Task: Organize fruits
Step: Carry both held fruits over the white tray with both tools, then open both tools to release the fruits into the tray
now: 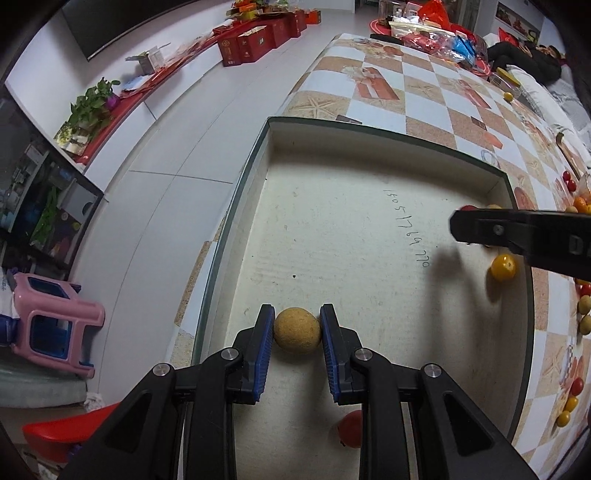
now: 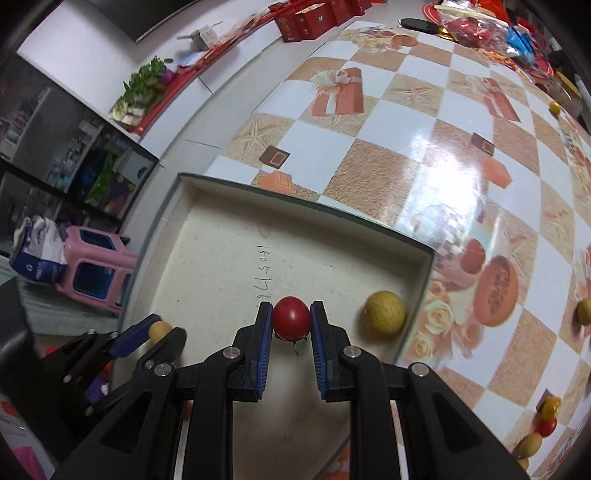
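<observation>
A shallow cream box (image 1: 369, 147) lies on the checked table; it also shows in the right wrist view (image 2: 221, 236). My left gripper (image 1: 297, 323) is shut on a tan round fruit (image 1: 297, 331) low over the box's near left part. My right gripper (image 2: 290, 319) is shut on a red cherry tomato (image 2: 290, 316) over the box; it reaches in from the right in the left wrist view (image 1: 458, 225). In the box lie a yellow tomato (image 1: 503, 266), a red tomato (image 1: 351, 428) and a tan fruit (image 2: 385, 313).
Several loose red, yellow and tan fruits lie on the table at the right (image 1: 570, 402) (image 2: 548, 417). A pink stool (image 1: 55, 321) stands on the floor to the left. Red boxes (image 1: 255, 40) and packets (image 2: 480, 26) sit at the far end.
</observation>
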A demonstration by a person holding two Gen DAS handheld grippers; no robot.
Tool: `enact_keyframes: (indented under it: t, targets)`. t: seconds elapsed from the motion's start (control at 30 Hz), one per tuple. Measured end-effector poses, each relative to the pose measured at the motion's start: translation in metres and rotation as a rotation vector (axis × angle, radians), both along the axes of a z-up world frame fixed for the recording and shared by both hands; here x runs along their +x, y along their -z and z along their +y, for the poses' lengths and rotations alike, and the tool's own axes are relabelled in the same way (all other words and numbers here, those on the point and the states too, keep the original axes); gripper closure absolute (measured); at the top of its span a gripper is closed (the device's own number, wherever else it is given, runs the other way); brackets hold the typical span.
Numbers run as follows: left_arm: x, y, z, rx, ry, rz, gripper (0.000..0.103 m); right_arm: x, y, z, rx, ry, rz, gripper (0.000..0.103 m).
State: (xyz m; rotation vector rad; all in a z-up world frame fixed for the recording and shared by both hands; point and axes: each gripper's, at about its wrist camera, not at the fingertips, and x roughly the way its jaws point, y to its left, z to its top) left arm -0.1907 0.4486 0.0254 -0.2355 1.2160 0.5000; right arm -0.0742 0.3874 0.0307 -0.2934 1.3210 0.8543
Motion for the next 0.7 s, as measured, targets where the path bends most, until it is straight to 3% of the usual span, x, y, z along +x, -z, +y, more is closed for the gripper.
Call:
enact_keyframes:
  t: [0.27, 0.33, 0.37, 0.4, 0.47, 0.6, 0.7]
  targets:
    - [-0.003, 0.001, -0.003, 0.009, 0.023, 0.001, 0.075, -0.007, 0.013, 0.016, -0.096, -0.055, -0.072, 0.08]
    - [-0.004, 0.001, -0.003, 0.021, 0.014, 0.004, 0.043, -0.007, 0.012, 0.016, -0.096, -0.065, -0.07, 0.077]
    - [-0.005, 0.0, -0.003, 0.023, 0.01, -0.005, 0.028, -0.007, 0.012, 0.016, -0.087, -0.067, -0.057, 0.071]
    - [-0.006, -0.002, -0.004, 0.02, 0.013, -0.023, 0.028, -0.006, 0.011, 0.018, -0.082, -0.067, -0.049, 0.058]
    - [-0.004, -0.004, -0.009, 0.034, 0.029, -0.019, 0.028, -0.003, 0.01, 0.017, -0.082, -0.051, -0.049, 0.042]
    - [-0.004, -0.001, -0.013, 0.027, 0.033, -0.005, 0.028, 0.009, 0.003, 0.007, -0.036, -0.007, -0.008, 0.039]
    - [-0.005, 0.0, -0.016, 0.026, 0.035, 0.01, 0.028, 0.014, -0.008, -0.003, 0.037, 0.022, 0.026, 0.017]
